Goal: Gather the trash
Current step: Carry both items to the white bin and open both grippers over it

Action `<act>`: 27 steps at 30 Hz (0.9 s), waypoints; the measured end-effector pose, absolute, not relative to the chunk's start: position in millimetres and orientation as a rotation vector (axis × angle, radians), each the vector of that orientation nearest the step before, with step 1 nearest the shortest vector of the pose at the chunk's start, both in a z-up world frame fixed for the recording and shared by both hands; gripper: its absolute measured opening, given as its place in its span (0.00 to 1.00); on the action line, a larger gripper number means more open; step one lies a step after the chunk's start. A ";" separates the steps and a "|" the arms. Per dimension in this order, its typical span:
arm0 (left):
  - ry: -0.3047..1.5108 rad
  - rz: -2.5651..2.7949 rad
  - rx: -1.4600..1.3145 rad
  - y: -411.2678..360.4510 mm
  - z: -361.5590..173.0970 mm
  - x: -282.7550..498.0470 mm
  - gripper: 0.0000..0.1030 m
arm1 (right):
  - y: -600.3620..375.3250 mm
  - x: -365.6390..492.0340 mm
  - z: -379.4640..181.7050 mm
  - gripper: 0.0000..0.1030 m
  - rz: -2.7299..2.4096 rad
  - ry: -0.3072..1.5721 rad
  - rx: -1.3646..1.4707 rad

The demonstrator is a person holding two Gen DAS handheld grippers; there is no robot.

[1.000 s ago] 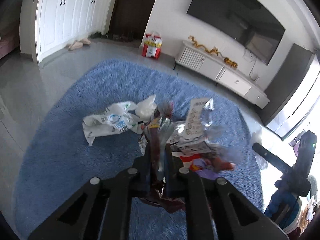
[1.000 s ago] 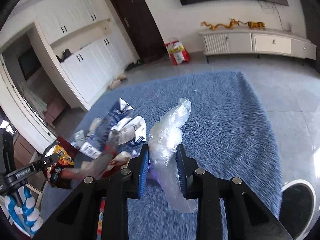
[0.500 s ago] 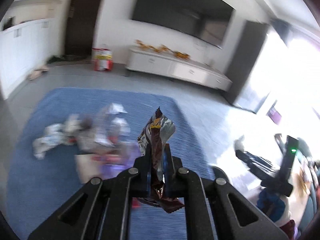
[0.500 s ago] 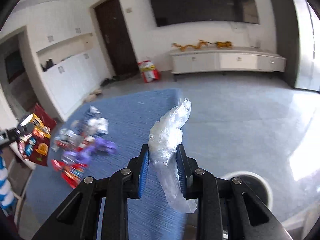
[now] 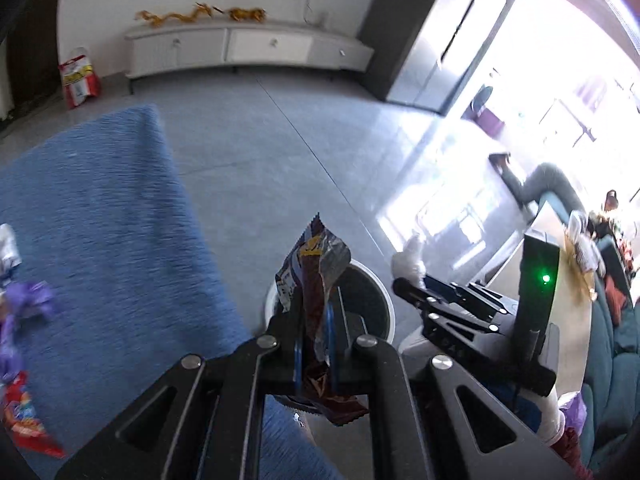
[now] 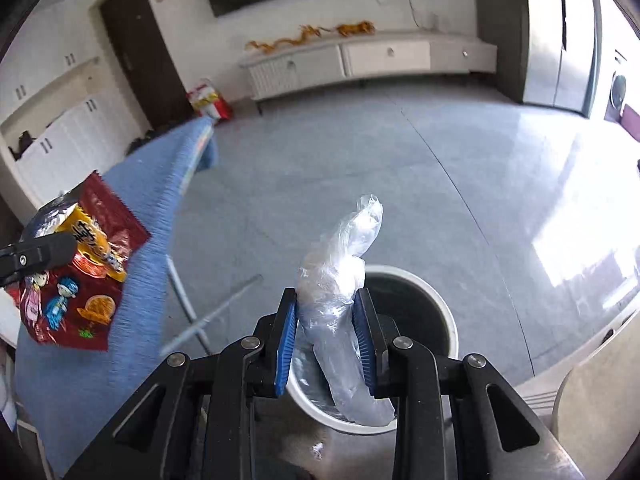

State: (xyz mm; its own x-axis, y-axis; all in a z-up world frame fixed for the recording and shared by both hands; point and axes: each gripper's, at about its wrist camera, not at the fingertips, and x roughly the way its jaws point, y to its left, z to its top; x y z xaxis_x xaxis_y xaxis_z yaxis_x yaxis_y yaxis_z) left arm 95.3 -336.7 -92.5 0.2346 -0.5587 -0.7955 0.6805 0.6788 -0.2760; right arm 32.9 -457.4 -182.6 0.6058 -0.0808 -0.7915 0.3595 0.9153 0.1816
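My left claw [image 5: 314, 356] is pressed tight on a crinkly snack wrapper [image 5: 314, 276], brown and silver, which sticks up between the blue pads [image 5: 330, 344] and hangs out below them too. My right claw [image 6: 326, 340] holds a scrunched clear plastic bag [image 6: 340, 280]; its pads have just been easing apart a little, but the bag still sits between them and touches both. Right under that bag is a round white bin [image 6: 444, 320] with a dark inside, and the bag's bottom end hangs over the bin's near rim. I cannot tell what is in the bin, it is too dark. From my left claw I see the same bin [image 5: 386, 300] just behind the wrapper, and my other claw off to the right with a white bit of its bag poking up. The bin stands on the grey floor [image 5: 280, 152], just beside the edge of the blue rug [image 5: 100, 208]. More trash lies far over on the rug: a purple wrapper [image 5: 24, 304] and a red packet [image 5: 24, 420], well apart from both claws.
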 end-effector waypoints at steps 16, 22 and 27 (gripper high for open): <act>1.192 -0.911 0.048 -419.3 -152.8 128.1 0.51 | -508.8 36.7 -242.0 0.50 -0.369 1.009 0.367; 1.155 -0.917 0.035 -398.1 -137.9 124.2 0.52 | -503.4 26.2 -218.9 0.50 -0.391 0.969 0.360; 1.074 -0.885 0.067 -353.1 -112.0 110.0 0.52 | -470.5 22.4 -175.5 0.51 -0.340 0.904 0.305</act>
State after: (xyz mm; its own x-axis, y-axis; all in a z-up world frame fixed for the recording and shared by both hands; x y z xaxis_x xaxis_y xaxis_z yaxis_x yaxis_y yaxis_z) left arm 110.0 -353.1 -112.0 0.1787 -0.5948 -0.7838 0.6559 0.6658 -0.3557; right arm 22.4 -470.5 -175.5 0.5720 -0.1580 -0.8049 0.4112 0.9043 0.1147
